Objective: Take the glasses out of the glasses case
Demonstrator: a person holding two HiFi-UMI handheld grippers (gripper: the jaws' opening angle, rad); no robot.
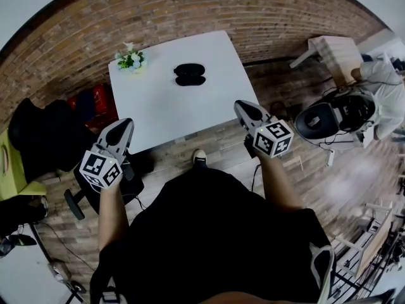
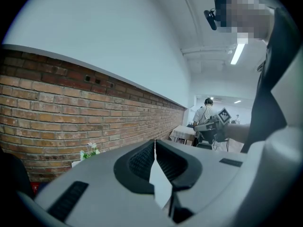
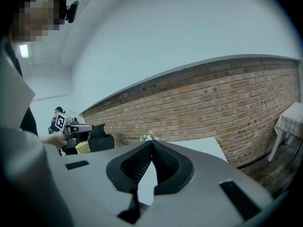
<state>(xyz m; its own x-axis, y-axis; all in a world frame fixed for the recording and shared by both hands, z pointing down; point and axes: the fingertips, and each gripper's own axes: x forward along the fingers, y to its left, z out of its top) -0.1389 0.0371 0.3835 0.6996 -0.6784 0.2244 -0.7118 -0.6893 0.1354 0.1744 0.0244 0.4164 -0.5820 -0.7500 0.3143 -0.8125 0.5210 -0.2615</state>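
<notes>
A black glasses case (image 1: 189,74) lies on the far half of the white table (image 1: 158,106), lid down; no glasses show. My left gripper (image 1: 122,130) hangs off the table's near left corner, jaws shut and empty. My right gripper (image 1: 245,111) hovers at the table's near right edge, also shut and empty. In the left gripper view the left gripper (image 2: 155,142) has its tips pressed together, pointing at the brick wall. The right gripper (image 3: 151,144) in the right gripper view is closed too, aimed over the table (image 3: 199,148). The case is hidden in both gripper views.
A small pot of white flowers (image 1: 131,59) stands at the table's far left corner. A black chair (image 1: 38,138) and red crate (image 1: 92,100) sit left of the table. Another person (image 1: 380,94) with an office chair (image 1: 316,120) is at the right. A brick wall (image 1: 190,11) runs behind.
</notes>
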